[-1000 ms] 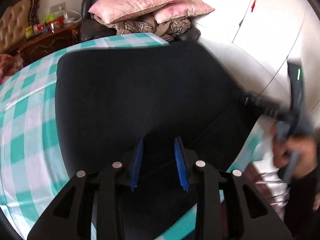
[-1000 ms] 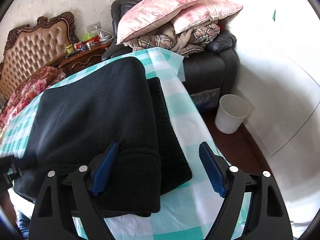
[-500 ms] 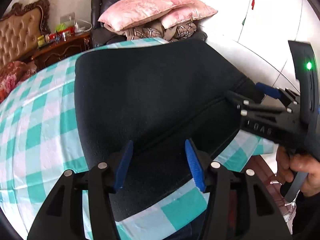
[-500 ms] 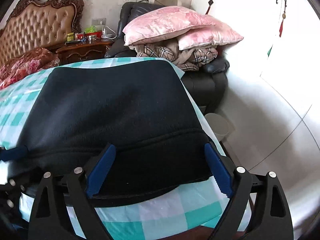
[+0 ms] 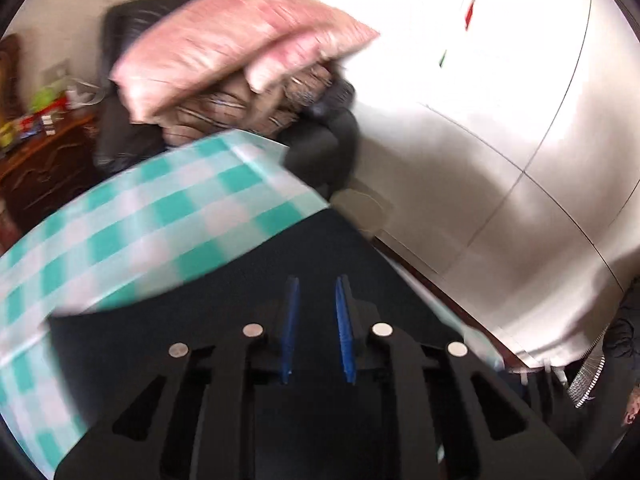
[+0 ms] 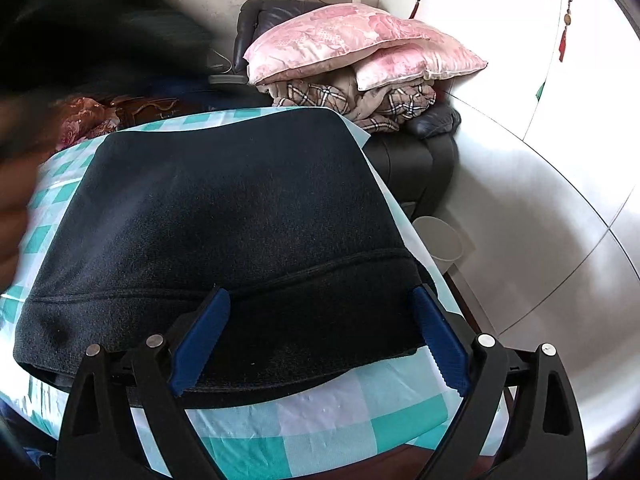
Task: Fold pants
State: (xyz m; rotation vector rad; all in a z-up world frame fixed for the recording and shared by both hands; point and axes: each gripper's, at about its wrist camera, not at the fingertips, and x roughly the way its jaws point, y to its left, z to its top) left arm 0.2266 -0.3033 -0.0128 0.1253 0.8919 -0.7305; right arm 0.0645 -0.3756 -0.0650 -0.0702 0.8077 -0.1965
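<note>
pants (image 6: 224, 216) lie folded on the checked cloth (image 6: 360, 412); right gripper (image 6: 320, 336) spread wide, left gripper (image 5: 316, 332) nearly pressed together, wants gentle smoothing.

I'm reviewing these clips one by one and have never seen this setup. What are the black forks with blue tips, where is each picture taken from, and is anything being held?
Each fork is a handheld two-finger gripper; a person carries one in each hand, with a fisheye camera looking along its fingers. The left wrist view is motion-blurred: the left gripper has its blue pads close together with a small gap, and whether they pinch the cloth is unclear. The right wrist view shows the right gripper wide open, holding nothing, over the folded black pants. These lie on a teal-and-white checked cloth. Behind are pink pillows on a dark armchair.
</note>
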